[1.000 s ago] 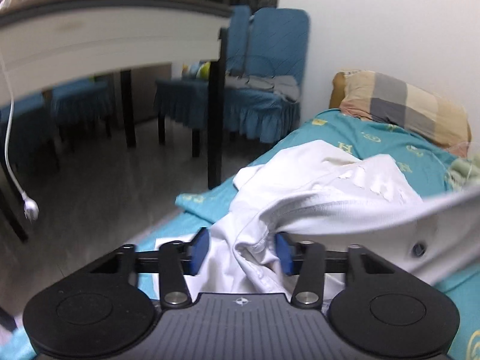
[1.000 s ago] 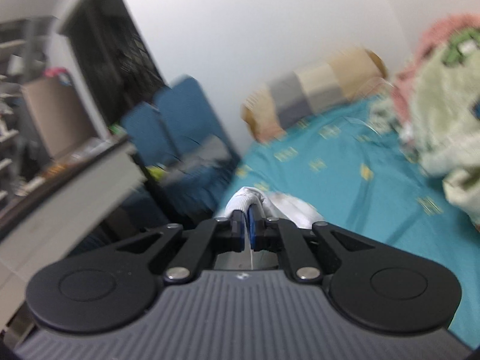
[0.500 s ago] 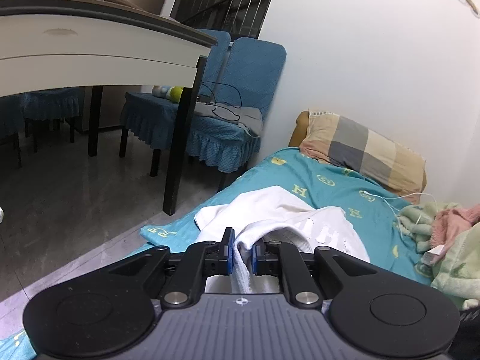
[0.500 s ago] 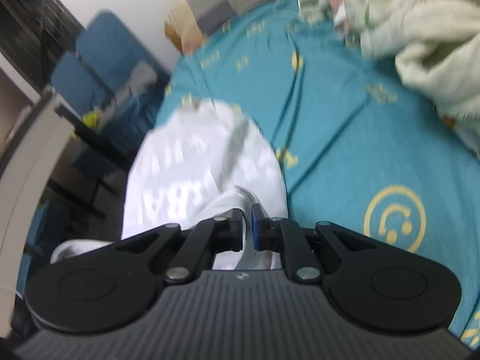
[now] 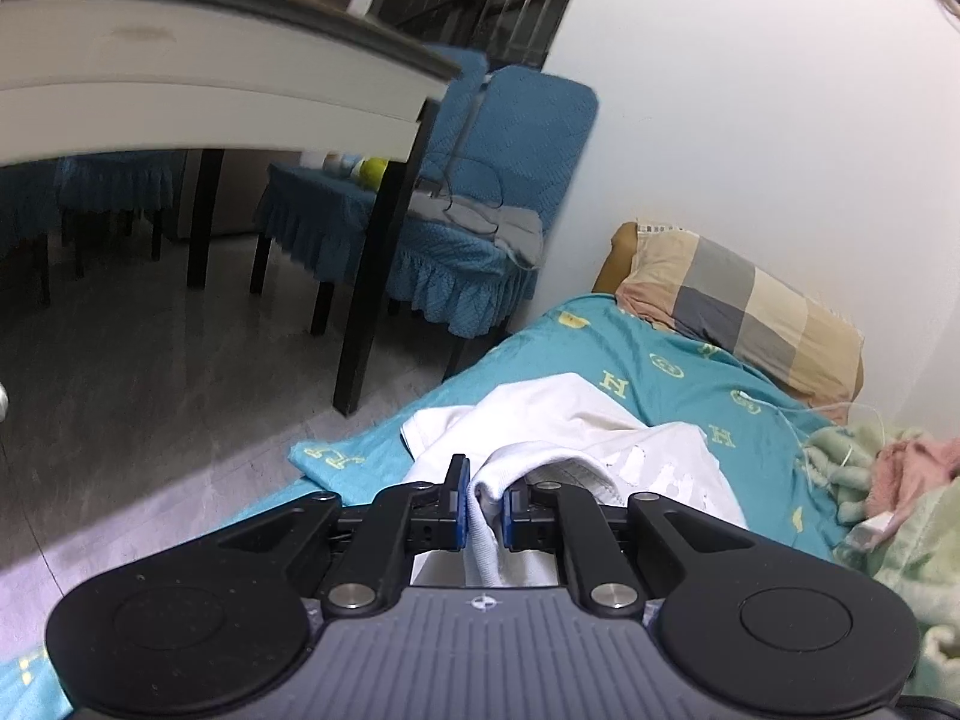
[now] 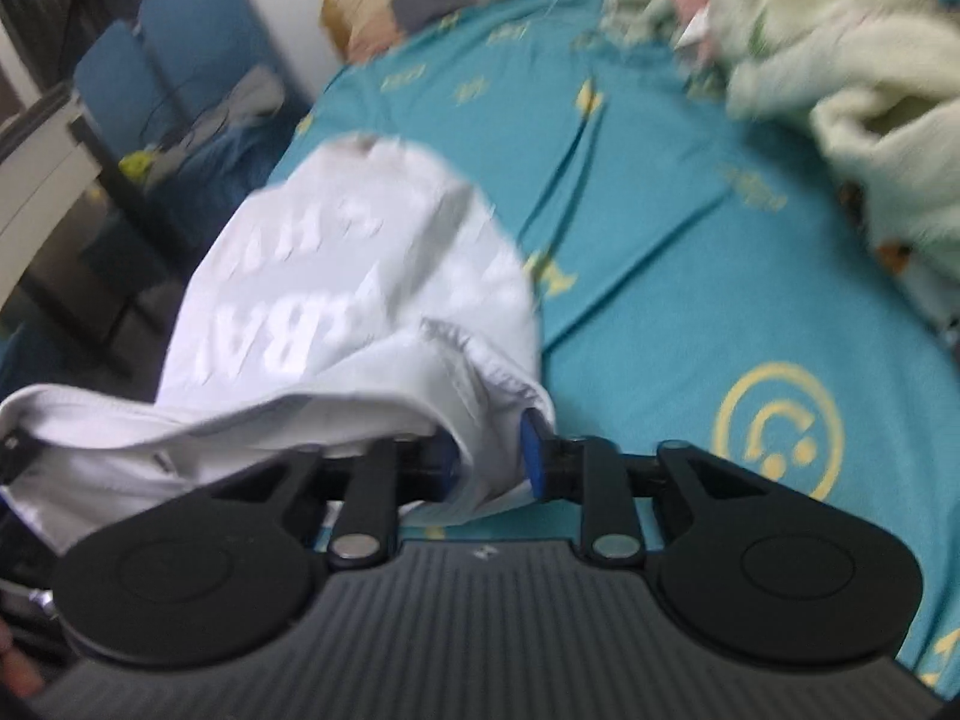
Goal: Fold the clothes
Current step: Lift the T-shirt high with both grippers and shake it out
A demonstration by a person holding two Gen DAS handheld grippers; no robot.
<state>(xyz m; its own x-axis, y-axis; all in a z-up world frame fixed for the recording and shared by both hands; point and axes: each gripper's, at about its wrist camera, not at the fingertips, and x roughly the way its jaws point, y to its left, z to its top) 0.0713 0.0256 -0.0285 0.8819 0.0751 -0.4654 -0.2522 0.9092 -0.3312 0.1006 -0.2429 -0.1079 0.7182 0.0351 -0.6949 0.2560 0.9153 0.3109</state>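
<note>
A white T-shirt with white lettering (image 6: 336,300) lies bunched on the teal bed sheet (image 6: 690,276). In the left wrist view the shirt (image 5: 576,420) sits near the bed's left edge. My left gripper (image 5: 485,504) is shut on a fold of the shirt's hem. My right gripper (image 6: 489,456) has its jaws parted, with the shirt's edge lying loosely between the blue pads (image 6: 531,456). The shirt stretches from it toward the left of that view.
A plaid pillow (image 5: 738,312) lies at the bed's head by the white wall. Green and pink blankets (image 5: 888,480) are heaped on the right. A white table (image 5: 210,72) and blue chairs (image 5: 480,192) stand on the floor to the left.
The left gripper closed on the shirt's hem and still holds it. The right gripper, shut on the shirt before, has opened its jaws and lowered toward the bed.
</note>
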